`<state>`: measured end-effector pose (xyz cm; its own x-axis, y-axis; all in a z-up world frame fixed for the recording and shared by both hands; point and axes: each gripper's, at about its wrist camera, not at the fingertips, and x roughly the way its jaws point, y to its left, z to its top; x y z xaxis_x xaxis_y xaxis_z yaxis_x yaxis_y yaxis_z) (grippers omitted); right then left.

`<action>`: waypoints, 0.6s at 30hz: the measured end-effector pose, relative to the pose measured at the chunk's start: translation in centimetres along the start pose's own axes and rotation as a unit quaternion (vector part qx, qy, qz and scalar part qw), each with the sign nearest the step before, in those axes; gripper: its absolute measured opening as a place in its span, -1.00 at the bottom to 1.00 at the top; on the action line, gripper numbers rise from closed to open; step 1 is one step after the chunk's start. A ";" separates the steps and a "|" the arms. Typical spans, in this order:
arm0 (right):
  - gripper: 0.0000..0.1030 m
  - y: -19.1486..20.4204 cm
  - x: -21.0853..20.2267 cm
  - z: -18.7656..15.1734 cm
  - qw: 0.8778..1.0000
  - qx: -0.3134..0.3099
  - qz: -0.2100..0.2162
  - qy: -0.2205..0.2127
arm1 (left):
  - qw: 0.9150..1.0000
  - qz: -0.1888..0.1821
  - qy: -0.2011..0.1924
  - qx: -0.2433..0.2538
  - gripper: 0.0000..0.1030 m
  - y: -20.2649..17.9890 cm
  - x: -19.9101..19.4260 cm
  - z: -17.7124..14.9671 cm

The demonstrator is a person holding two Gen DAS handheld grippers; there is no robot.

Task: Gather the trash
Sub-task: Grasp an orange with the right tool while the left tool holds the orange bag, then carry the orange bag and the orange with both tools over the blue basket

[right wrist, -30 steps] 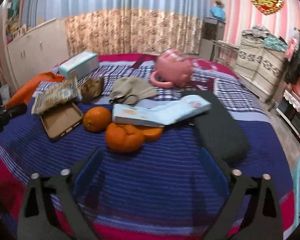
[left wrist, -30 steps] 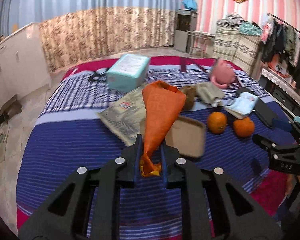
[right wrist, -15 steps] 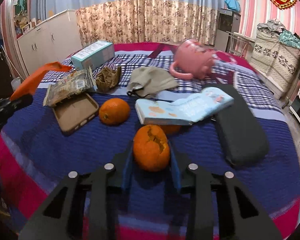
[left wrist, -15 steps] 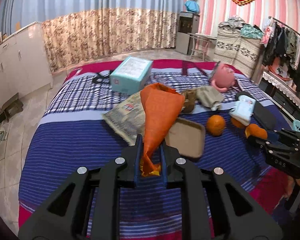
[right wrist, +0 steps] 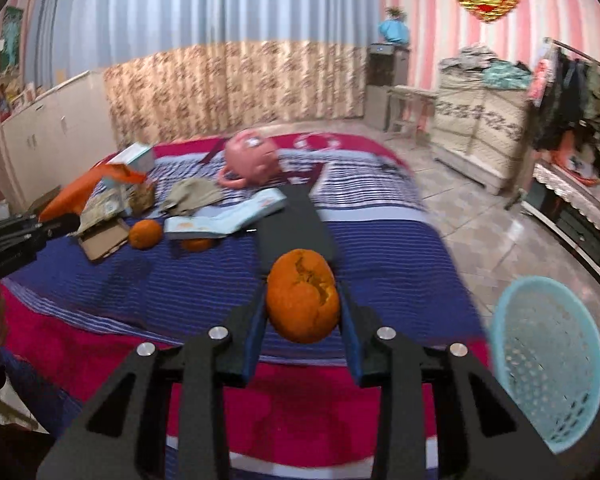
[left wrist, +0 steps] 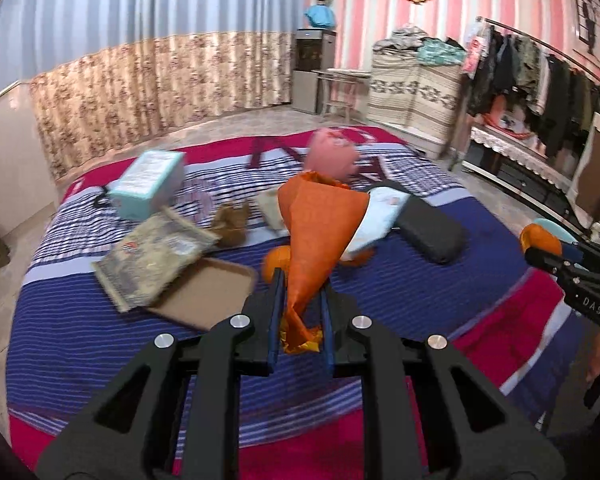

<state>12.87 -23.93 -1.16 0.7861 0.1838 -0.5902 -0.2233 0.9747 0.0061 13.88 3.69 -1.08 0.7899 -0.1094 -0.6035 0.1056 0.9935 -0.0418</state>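
Note:
My left gripper is shut on the narrow end of an orange snack bag, which stands up above the bed. My right gripper is shut on a torn orange peel, lifted off the blanket near the bed's front edge. A light blue mesh basket stands on the floor at the lower right of the right wrist view. In the left wrist view the right gripper shows at the far right with the peel. The left gripper and its bag show at the left of the right wrist view.
On the striped bed lie a crumpled wrapper, a brown phone case, a whole orange, a teal box, a booklet, a black case, a pink kettle and a grey cloth.
The right gripper closed on the orange peel, lifted it and swung right toward the bed's edge, bringing the blue basket into view. The left gripper, still holding the orange bag, moved right.

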 end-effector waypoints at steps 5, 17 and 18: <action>-0.34 -4.5 -1.8 -0.4 0.999 0.032 -0.033 -0.024 | 0.999 -0.016 -0.010 0.030 -0.71 -4.0 0.4 0.6; -0.34 -13.0 -4.6 -1.7 0.988 0.093 -0.111 -0.050 | 0.996 -0.058 -0.021 0.061 -0.71 -12.7 2.2 2.4; -0.34 -13.6 -4.8 -1.9 0.987 0.097 -0.118 -0.051 | 0.996 -0.064 -0.023 0.063 -0.71 -13.6 2.3 2.6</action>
<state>11.07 -38.33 0.10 0.8594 -0.0493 -0.5089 0.0799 0.9961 0.0384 15.85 -10.16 0.14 0.7921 -0.2387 -0.5619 0.2799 0.9599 -0.0132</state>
